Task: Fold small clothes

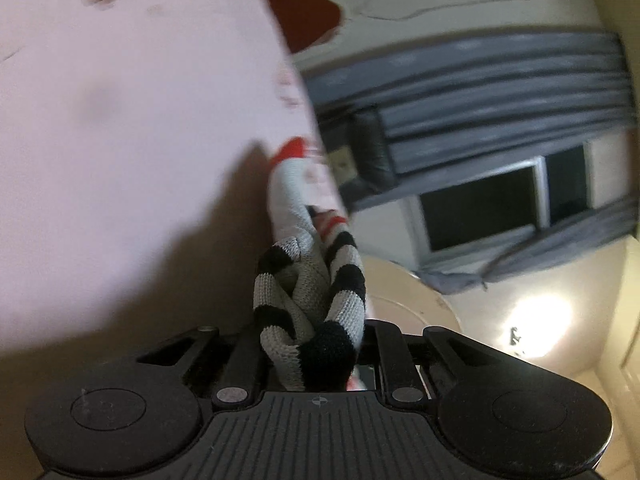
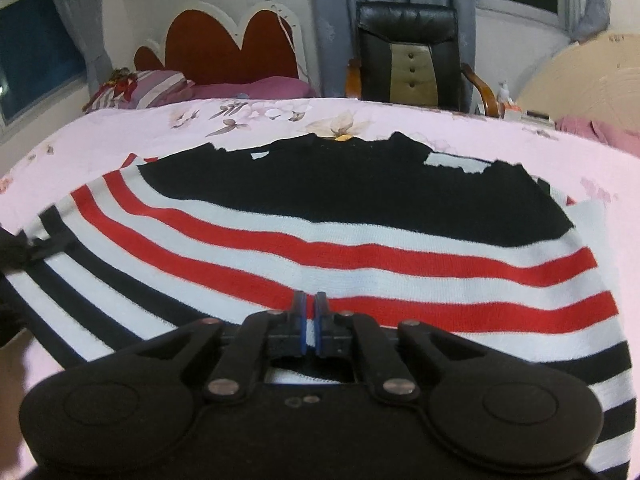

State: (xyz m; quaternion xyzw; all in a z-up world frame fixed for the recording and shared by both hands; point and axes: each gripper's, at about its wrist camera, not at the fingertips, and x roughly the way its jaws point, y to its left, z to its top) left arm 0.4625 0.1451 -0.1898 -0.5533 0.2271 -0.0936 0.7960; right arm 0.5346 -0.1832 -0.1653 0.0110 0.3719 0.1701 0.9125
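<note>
Left hand-held gripper [image 1: 316,344] fingertips under bunched sweater [image 1: 316,280]

Sweater [image 2: 320,216]: black top, then white, red and black stripes. Bedsheet [image 2: 400,120]: pale pink, floral print. Headboard [image 2: 224,48]: red, white edging. Curtains [image 2: 332,20]: grey. Chair [image 2: 408,56]: black with tan panel. Grippers [image 2: 309,304]: black.

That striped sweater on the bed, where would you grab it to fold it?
Probably at its near hem, coming from the bed's near side: the striped sweater lies flat with that edge closest, where the right gripper sits shut. The left gripper already pinches a bunched striped edge.
</note>
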